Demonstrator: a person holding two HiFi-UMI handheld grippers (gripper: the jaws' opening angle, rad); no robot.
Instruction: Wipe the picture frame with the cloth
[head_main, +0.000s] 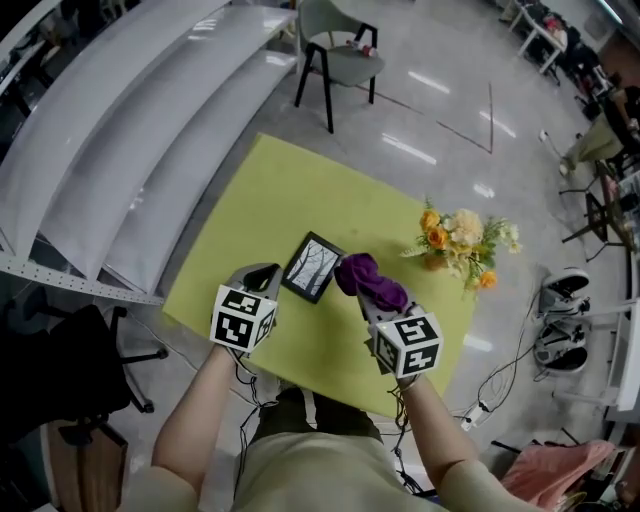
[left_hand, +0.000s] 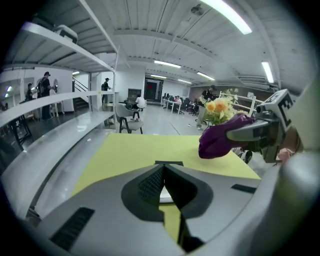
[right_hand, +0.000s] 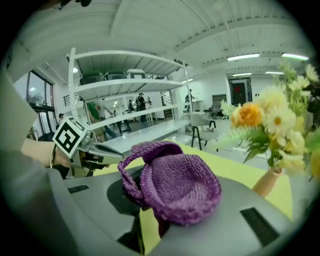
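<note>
While left gripper (head_main: 272, 283) pinches left edge of picture frame (head_main: 312, 267), near middle of yellow-green bench (head_main: 300, 190), right gripper (head_main: 372, 303) clamps purple cloth (head_main: 366, 279) — cloth at frame's right corner. Wiping barely begun, by looks — whole face left.

Head view looks down; gripper views share table (head_main: 280, 190).

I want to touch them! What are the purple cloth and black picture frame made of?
The purple knitted cloth looks like soft yarn, with visible loops and ridges. The small black picture frame has a smooth dark border, maybe plastic or painted wood; I can't tell.
</note>
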